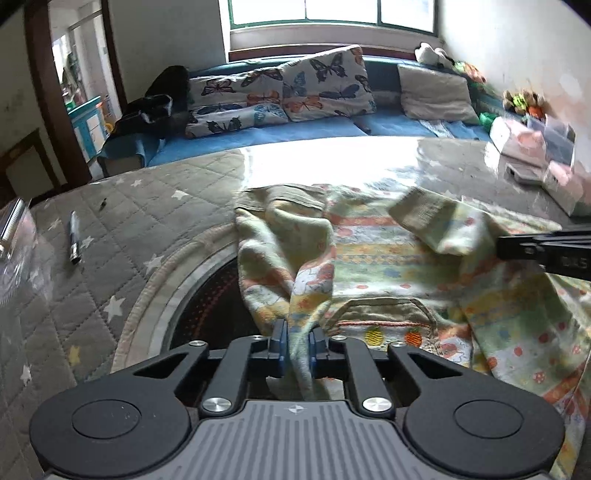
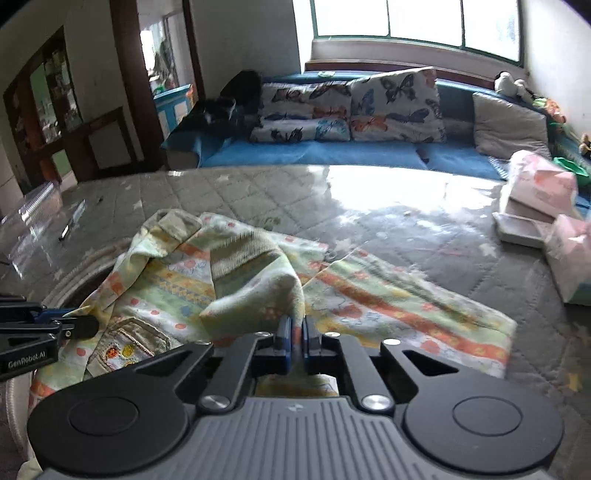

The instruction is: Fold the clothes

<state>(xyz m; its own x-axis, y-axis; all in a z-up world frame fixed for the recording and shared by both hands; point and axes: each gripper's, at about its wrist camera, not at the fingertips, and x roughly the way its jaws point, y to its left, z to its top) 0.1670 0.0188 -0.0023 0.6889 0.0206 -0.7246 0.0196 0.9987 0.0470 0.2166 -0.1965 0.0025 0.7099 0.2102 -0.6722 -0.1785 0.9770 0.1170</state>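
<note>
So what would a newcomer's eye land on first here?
The pastel patterned garment sprawled across the grey quilted mat, pinched by both the left gripper and the right gripper. Behind, butterfly pillows line a blue sofa under a bright window.

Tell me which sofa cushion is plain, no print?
The plain grey cushion at the sofa's right end. The other cushions, to its left, carry coloured butterfly prints.

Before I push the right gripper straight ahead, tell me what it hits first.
The right gripper, shut on the garment, likely meets its raised sleeve first; depth is unclear.
</note>
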